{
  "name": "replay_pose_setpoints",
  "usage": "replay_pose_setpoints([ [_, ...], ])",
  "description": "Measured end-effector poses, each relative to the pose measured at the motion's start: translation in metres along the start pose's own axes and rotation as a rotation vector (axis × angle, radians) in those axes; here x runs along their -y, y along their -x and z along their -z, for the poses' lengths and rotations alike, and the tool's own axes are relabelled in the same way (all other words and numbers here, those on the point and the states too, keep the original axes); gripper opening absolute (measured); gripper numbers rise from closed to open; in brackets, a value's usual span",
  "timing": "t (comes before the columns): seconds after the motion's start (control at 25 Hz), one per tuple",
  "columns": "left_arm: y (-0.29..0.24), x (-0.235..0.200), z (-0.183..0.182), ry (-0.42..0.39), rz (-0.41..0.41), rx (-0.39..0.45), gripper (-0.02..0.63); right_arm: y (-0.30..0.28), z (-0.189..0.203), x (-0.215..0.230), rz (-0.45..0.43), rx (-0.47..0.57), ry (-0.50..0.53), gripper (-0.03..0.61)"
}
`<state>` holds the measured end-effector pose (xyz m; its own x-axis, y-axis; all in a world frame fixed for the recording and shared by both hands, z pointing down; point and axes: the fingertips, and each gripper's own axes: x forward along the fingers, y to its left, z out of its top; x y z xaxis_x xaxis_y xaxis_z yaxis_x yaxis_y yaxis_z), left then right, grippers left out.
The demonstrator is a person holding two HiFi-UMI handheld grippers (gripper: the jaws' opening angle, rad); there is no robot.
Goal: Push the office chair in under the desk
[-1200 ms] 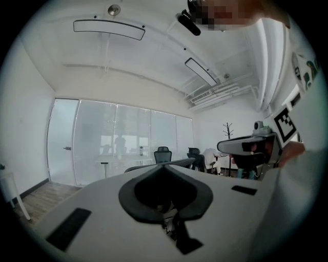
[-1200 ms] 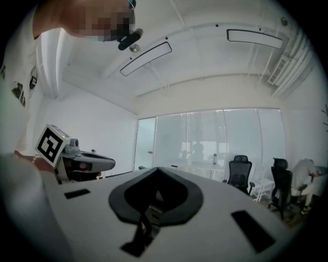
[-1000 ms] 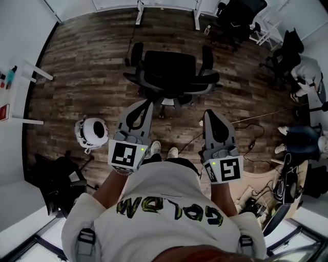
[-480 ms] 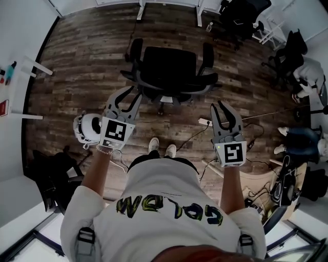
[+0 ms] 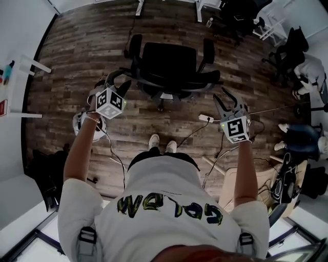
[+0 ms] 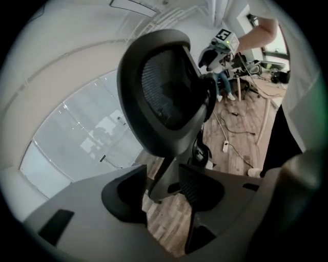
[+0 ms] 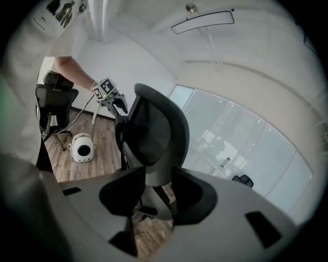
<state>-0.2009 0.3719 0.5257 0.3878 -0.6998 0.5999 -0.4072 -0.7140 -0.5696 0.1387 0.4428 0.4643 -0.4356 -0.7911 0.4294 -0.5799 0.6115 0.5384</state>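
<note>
The black office chair [image 5: 171, 64] stands on the wood floor with its backrest towards me, and the white desk legs [image 5: 199, 10] are beyond it at the top edge. My left gripper [image 5: 119, 80] is at the backrest's left edge and my right gripper [image 5: 226, 97] is off its right edge. Both have their jaws opening. In the left gripper view the mesh backrest [image 6: 169, 87] fills the space ahead of the gripper [image 6: 161, 187], and no pad presses on it. The right gripper view shows the backrest [image 7: 154, 133] just beyond that gripper [image 7: 156, 192], also not gripped.
A white round device [image 7: 82, 148] sits on the floor at the left, partly under my left arm. A power strip and cables [image 5: 205, 118] lie near my feet. More black chairs [image 5: 241, 15] and a seated person [image 5: 307, 71] are at the right. A dark bag [image 5: 51, 174] lies at the lower left.
Both grippers have moved forward and apart, from close in front of my body to either side of the chair's backrest. Their jaws have gone from shut to open.
</note>
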Motion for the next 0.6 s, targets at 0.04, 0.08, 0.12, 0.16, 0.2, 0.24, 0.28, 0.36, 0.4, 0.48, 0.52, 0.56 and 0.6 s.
replay_pose_setpoints([
  [0.04,-0.007,0.002,0.005,-0.026,0.021,-0.02,0.202,-0.006,0.008,0.001,-0.01,-0.022,0.022,0.167],
  [0.08,-0.013,0.003,0.01,-0.045,0.041,-0.036,0.204,-0.012,0.015,0.001,-0.023,-0.043,0.042,0.171],
  [0.12,-0.019,0.003,0.014,-0.058,0.057,-0.051,0.208,-0.018,0.023,0.001,-0.035,-0.068,0.063,0.178],
  [0.16,-0.025,0.003,0.019,-0.069,0.069,-0.065,0.218,-0.024,0.03,0.001,-0.049,-0.096,0.082,0.181],
  [0.2,-0.03,0.003,0.022,-0.08,0.078,-0.077,0.233,-0.029,0.037,0.001,-0.064,-0.122,0.096,0.183],
  [0.24,-0.035,0.004,0.025,-0.095,0.085,-0.088,0.244,-0.034,0.044,0.0,-0.079,-0.143,0.104,0.186],
  [0.28,-0.04,0.004,0.027,-0.113,0.09,-0.098,0.247,-0.04,0.051,-0.002,-0.092,-0.162,0.109,0.192],
  [0.36,-0.051,0.006,0.031,-0.15,0.098,-0.115,0.256,-0.052,0.065,-0.004,-0.111,-0.194,0.12,0.204],
  [0.4,-0.056,0.007,0.033,-0.167,0.101,-0.124,0.258,-0.058,0.071,-0.006,-0.119,-0.208,0.129,0.214],
  [0.48,-0.065,0.009,0.036,-0.196,0.105,-0.14,0.259,-0.072,0.08,-0.008,-0.127,-0.23,0.156,0.227],
  [0.52,-0.069,0.011,0.038,-0.209,0.107,-0.147,0.259,-0.079,0.084,-0.009,-0.128,-0.236,0.174,0.232],
  [0.56,-0.074,0.012,0.039,-0.223,0.107,-0.153,0.259,-0.086,0.088,-0.01,-0.129,-0.242,0.192,0.232],
  [0.6,-0.078,0.012,0.04,-0.238,0.101,-0.158,0.259,-0.092,0.091,-0.011,-0.13,-0.249,0.209,0.232],
])
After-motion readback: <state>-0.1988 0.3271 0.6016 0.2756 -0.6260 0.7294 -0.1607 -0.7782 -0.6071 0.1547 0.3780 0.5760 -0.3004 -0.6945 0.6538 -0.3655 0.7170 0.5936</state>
